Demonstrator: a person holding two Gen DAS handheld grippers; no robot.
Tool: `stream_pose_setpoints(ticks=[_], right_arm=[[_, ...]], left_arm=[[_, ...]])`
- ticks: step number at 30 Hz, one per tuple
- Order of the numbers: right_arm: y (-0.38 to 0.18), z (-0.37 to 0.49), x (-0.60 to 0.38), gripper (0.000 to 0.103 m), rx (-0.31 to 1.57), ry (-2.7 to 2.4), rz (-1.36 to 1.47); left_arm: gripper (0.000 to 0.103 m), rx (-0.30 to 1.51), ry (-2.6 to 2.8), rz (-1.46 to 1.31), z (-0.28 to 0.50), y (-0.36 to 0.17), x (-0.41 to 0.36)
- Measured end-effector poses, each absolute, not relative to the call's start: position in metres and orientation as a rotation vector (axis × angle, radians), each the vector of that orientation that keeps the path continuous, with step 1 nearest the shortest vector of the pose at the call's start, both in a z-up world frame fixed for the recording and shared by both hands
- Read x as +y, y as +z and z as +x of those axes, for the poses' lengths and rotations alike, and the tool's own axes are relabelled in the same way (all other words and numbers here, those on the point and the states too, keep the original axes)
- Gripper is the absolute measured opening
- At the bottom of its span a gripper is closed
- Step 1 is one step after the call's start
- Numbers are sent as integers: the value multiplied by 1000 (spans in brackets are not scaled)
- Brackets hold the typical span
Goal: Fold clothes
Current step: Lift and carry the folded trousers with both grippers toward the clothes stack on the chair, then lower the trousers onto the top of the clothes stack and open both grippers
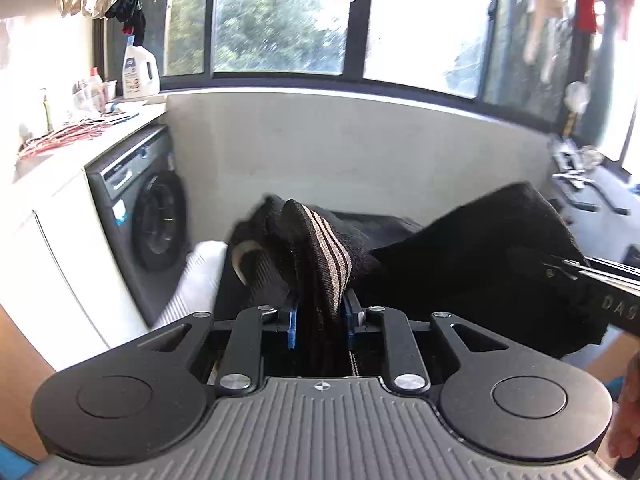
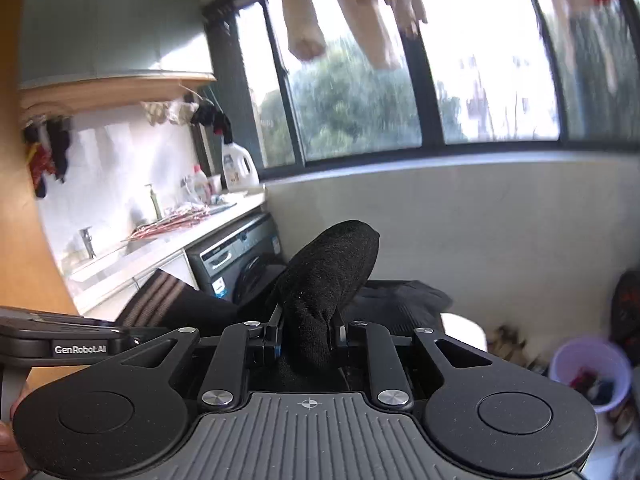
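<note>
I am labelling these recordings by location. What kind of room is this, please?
Most likely a home laundry balcony or utility room: a front-loading washing machine under a counter, a detergent bottle by the window, and clothes hanging above to dry.

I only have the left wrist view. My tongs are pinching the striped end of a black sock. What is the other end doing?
Observer: The right tongs are shut on the sock's plain black toe end.
Operator: Anything on the floor to the right?
Observer: A lilac bucket with clothes inside.
Operator: And the far left wall?
Observer: Dark socks hang under the wooden shelf.
</note>
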State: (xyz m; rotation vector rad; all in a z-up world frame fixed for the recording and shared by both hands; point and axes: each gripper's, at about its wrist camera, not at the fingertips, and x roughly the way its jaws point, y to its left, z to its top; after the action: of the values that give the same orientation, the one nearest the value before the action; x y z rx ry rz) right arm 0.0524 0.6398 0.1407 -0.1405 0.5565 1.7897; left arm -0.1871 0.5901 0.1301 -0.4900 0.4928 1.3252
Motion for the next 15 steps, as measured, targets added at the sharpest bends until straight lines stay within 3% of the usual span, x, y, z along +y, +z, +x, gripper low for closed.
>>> stream_pose_setpoints(ticks=[3, 9, 13, 15], right_arm=[[144, 69, 705, 17, 664, 1759, -126], [126, 76, 765, 17, 669, 1679, -161], [94, 65, 788, 18, 650, 1589, -252], [71, 59, 803, 30, 641, 1531, -335]], left_arm=[[21, 497, 1334, -486, -192, 133, 638], [21, 529, 1270, -394, -179, 118, 693], [23, 620, 1239, -410, -178, 76, 725], [32, 668, 1228, -420, -179, 53, 739]])
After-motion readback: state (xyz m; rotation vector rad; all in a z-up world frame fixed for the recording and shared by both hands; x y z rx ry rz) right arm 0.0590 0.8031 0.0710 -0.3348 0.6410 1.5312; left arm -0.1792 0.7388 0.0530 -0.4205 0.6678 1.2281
